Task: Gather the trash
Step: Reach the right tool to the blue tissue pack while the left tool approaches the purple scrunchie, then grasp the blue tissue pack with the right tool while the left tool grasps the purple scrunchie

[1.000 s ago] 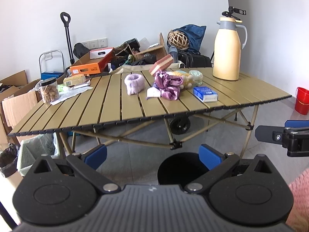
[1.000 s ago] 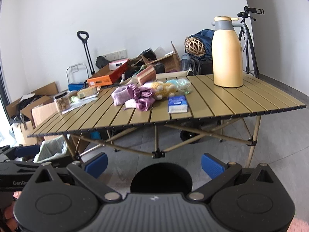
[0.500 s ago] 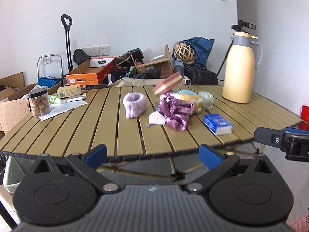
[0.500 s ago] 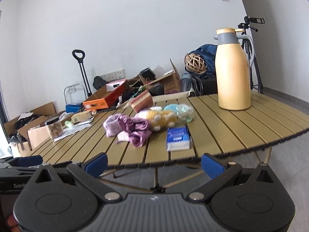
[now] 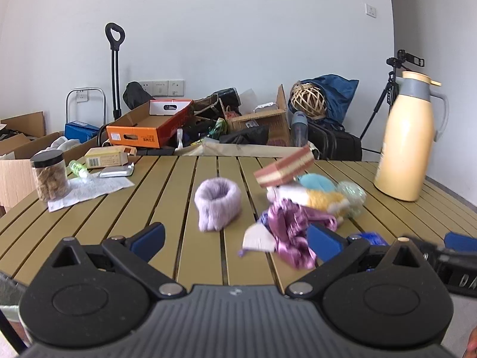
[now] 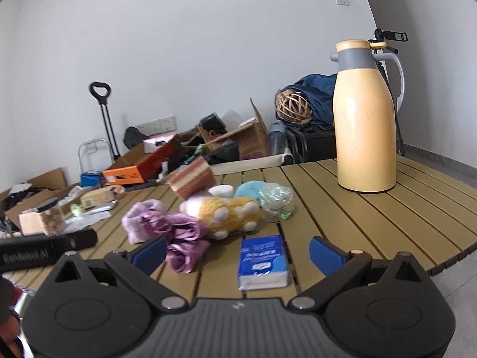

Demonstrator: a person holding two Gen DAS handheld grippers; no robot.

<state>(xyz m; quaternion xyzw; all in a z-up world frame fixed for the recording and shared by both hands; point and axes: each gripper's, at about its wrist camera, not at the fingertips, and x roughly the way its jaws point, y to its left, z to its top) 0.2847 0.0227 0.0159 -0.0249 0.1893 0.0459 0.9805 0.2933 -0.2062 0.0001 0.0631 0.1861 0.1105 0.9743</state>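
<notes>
Purple crumpled fabric (image 5: pixel 293 232) lay near the front edge of the slatted table (image 5: pixel 205 179), with a white scrap (image 5: pixel 258 239) touching its left side; these, and the clear crinkled wrapper (image 6: pixel 275 201) beside the plush toy (image 6: pixel 229 213), looked like the likeliest trash, though motion blur made it hard to say what the scrap was. The left gripper (image 5: pixel 235 238) hung low over the near edge, jaws spread wide and empty, the lilac fuzzy cuff (image 5: pixel 217 204) lying ahead between them. The right gripper (image 6: pixel 237 252) was likewise spread and empty, with the blue tissue pack (image 6: pixel 262 262) lying between its fingers but untouched. The yellow thermos jug (image 6: pixel 365 119) stood upright, well apart to the right.

To do this step well, each gripper should settle on one piece, come down with its jaws straddling it, and close only once the pads bracket the material. Light, crumpled things slide easily, so a slow approach and a pinch at the thickest fold would hold best. The toy and jug should be left alone.
</notes>
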